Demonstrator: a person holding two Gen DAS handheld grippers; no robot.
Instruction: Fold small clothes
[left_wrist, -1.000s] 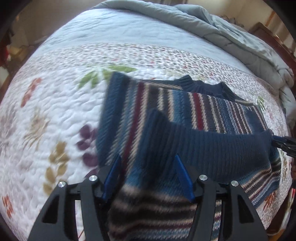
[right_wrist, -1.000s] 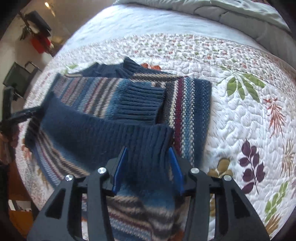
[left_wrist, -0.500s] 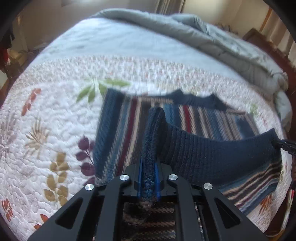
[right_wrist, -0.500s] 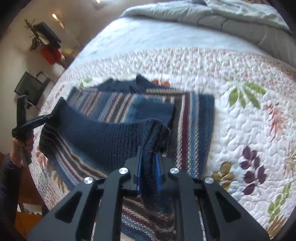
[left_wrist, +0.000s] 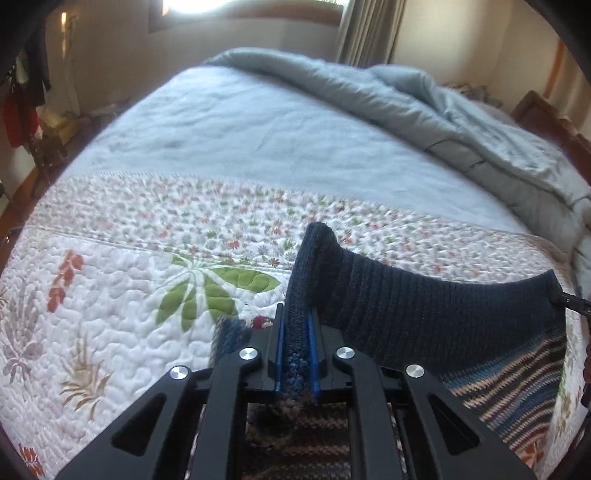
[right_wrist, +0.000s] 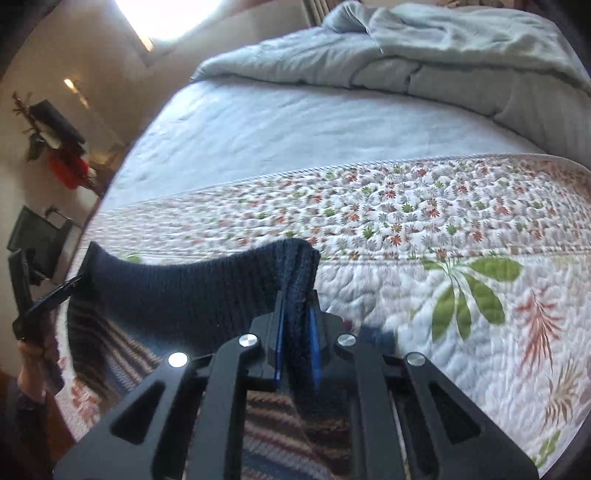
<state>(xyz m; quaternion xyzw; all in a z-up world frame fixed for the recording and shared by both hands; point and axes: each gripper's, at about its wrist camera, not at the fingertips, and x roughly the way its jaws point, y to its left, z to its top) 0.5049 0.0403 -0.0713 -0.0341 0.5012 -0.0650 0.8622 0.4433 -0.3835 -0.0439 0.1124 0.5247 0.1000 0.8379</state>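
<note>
I see a thick ribbed knit sweater (left_wrist: 424, 314), woolly and matt, navy at the hem with rough striped knit below. My left gripper (left_wrist: 295, 354) and right gripper (right_wrist: 297, 347) look like matt black plastic with shiny metal screws and smooth blue pads. The quilt (left_wrist: 110, 295) is stitched, puckered cotton; the comforter (left_wrist: 424, 110) looks soft, matt cloth.

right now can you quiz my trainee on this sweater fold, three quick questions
1. True or false: the left tool is shut on the sweater's navy hem.
2. What is the right tool doing? A) hanging open B) clamping the sweater's hem C) gripping the quilt
3. Fill in: the sweater's hem spans between the two tools above a floral ____.

Key: 1 true; 2 B; 3 quilt
</note>
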